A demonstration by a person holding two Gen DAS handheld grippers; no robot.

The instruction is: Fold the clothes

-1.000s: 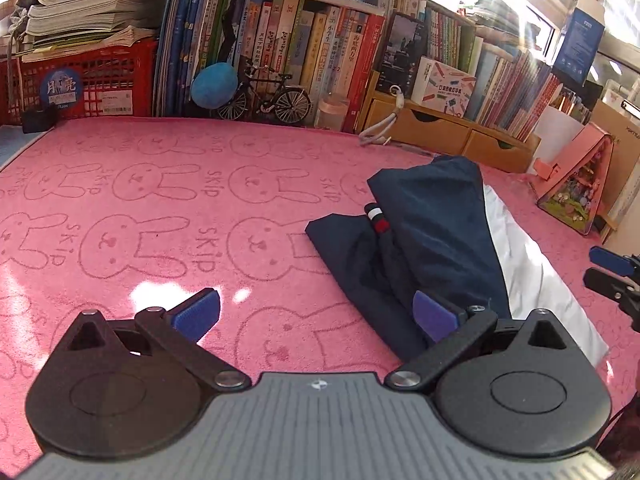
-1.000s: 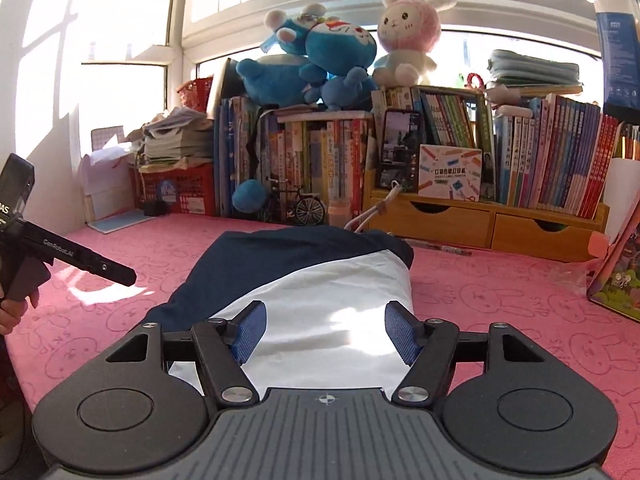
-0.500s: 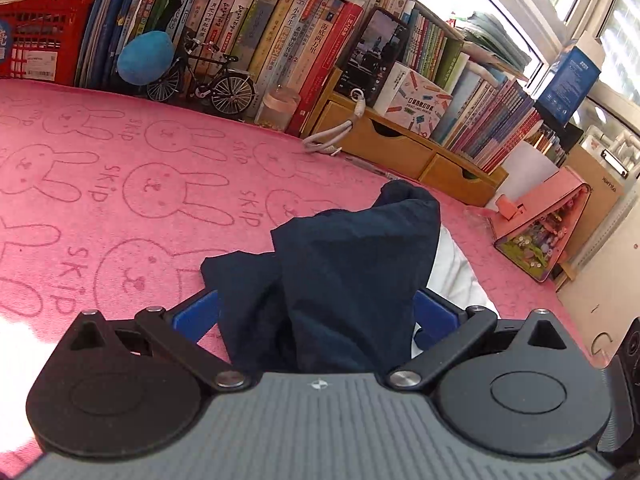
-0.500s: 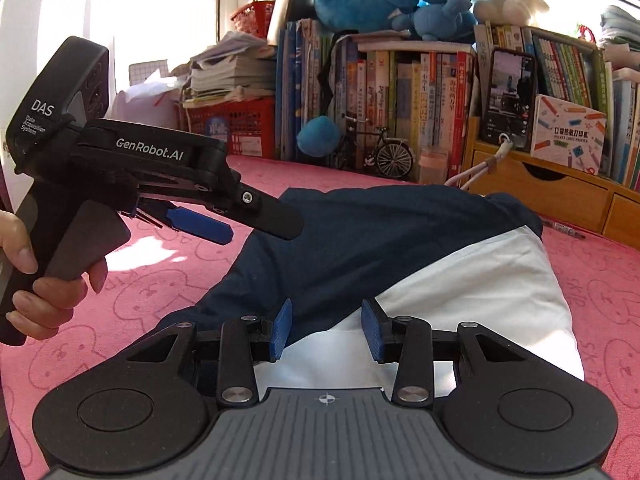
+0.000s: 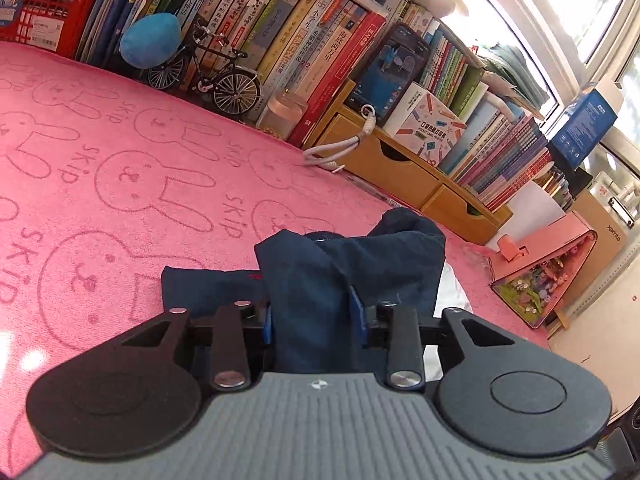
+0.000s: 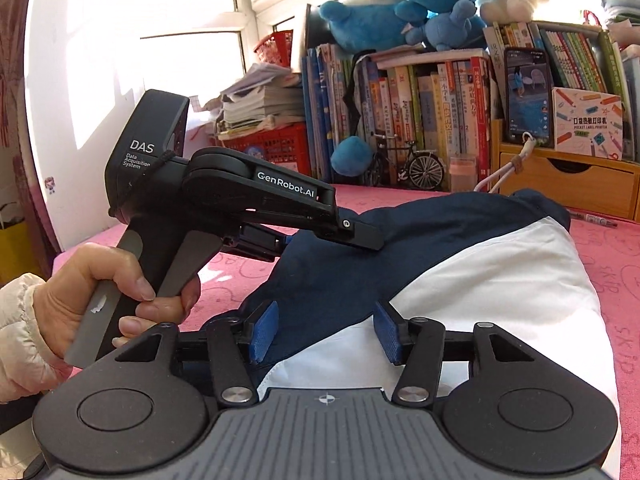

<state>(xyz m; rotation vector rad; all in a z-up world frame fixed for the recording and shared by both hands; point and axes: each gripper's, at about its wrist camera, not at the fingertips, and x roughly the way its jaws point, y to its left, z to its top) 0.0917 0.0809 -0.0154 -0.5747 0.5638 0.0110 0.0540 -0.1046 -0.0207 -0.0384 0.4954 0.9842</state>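
A navy and white garment (image 6: pixel 480 276) lies on the pink rabbit-print mat (image 5: pixel 120 168). In the left wrist view my left gripper (image 5: pixel 314 318) is shut on a raised fold of its navy fabric (image 5: pixel 320 280), which bunches up between the blue pads (image 5: pixel 267 322). The right wrist view shows that same left gripper (image 6: pixel 356 236) held by a hand (image 6: pixel 100 292), its tip down on the navy part. My right gripper (image 6: pixel 326 336) is at the garment's near edge, jaws apart, with cloth lying between the pads without being pinched.
Behind the mat stand rows of books (image 5: pixel 304 36), a model bicycle (image 5: pixel 208 72), a wooden drawer unit (image 5: pixel 404 172), a red basket (image 6: pixel 272 144) and plush toys (image 6: pixel 400 8). A pink toy house (image 5: pixel 540 268) sits at the mat's right edge.
My left gripper moved onto the garment and shut on a fold of navy fabric. The right gripper's jaws narrowed, then widened a little, and the left gripper came closer in its view.
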